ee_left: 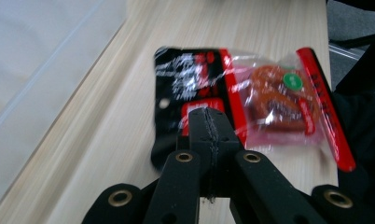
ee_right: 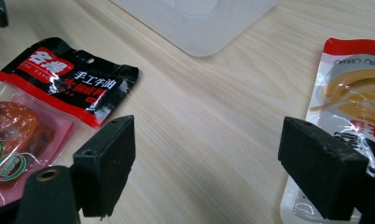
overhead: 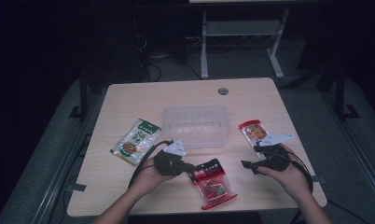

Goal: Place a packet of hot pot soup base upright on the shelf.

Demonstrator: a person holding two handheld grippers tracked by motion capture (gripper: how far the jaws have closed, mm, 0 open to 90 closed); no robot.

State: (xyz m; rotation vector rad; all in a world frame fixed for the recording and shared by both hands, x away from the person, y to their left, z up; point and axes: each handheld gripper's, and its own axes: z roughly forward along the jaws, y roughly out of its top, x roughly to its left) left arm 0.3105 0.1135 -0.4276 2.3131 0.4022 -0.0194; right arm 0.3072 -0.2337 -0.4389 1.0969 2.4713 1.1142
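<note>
High view, bin [overhead: 195,125]: had nothing inside.
L hand-held gripper [overhead: 191,171]: clamped on red-black packet [overhead: 212,182].
R hand-held gripper [overhead: 249,165]: jaws wide, holding nothing.
Left: all 3 packets.

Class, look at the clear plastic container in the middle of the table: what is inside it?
The clear container looks empty; through its floor only the wooden table shows. The three snack packets lie outside it. Its near wall is hazy, so anything tiny there cannot be told.
</note>
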